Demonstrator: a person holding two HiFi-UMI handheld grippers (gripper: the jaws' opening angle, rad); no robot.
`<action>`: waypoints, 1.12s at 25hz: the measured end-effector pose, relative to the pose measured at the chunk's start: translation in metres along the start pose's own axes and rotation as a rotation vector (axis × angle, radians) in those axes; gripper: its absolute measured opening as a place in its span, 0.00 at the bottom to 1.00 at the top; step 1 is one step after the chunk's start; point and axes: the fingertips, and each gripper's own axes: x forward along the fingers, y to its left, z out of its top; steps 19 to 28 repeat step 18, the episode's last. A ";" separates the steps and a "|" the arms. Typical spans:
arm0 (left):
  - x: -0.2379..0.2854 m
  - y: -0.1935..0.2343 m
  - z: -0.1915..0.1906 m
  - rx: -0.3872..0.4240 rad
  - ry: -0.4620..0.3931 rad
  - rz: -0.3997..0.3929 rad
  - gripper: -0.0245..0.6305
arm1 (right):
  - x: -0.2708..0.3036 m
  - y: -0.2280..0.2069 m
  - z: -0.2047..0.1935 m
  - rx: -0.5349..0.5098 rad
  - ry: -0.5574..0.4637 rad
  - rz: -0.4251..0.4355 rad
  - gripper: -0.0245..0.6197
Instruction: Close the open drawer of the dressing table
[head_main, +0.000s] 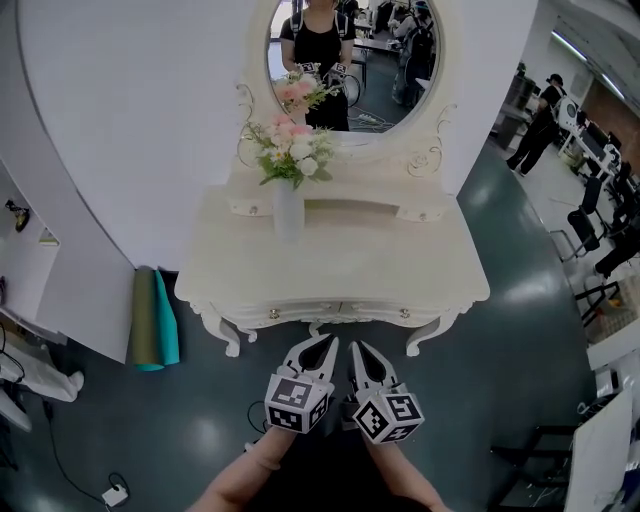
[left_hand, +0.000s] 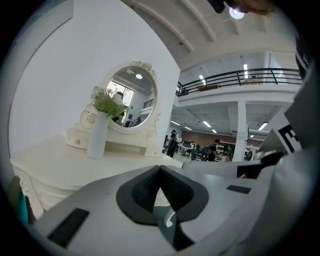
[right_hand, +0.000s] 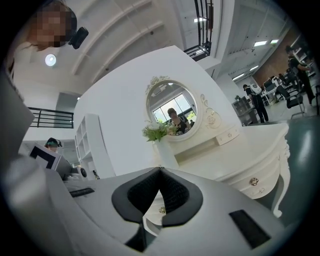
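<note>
Cream dressing table (head_main: 400, 260) with oval mirror (head_main: 390, 70) — two handheld grippers before it.
White vase (head_main: 288, 212) of flowers on top; front drawers (head_main: 290, 313) under the top's edge, appearing flush. Left gripper (head_main: 330, 344) and right gripper (head_main: 356, 347) — jaws pressed together, holding nothing, just short of the drawers.

A: What stood beyond the left gripper's (left_hand: 160, 169) jaws?
B: A curved white wall (left_hand: 60, 75) rose above and left of them. Up to their right ran a black-railed balcony (left_hand: 240, 76), with strip lights (left_hand: 206, 123) beneath it and a white pillar (left_hand: 241, 127).
A: And round the right gripper's (right_hand: 160, 171) jaws?
B: White shelving (right_hand: 92, 145) stood left of them, and glossy dark teal floor (right_hand: 305, 145) lay to their right.
</note>
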 end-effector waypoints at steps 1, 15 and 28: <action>-0.001 -0.001 0.000 0.004 -0.001 -0.001 0.06 | -0.001 0.000 0.000 -0.003 0.000 -0.003 0.06; -0.009 -0.004 -0.005 0.029 0.011 -0.024 0.06 | -0.014 0.006 0.000 -0.033 -0.028 -0.033 0.06; -0.012 -0.005 -0.008 0.033 0.018 -0.026 0.06 | -0.017 0.010 -0.005 -0.034 -0.026 -0.031 0.06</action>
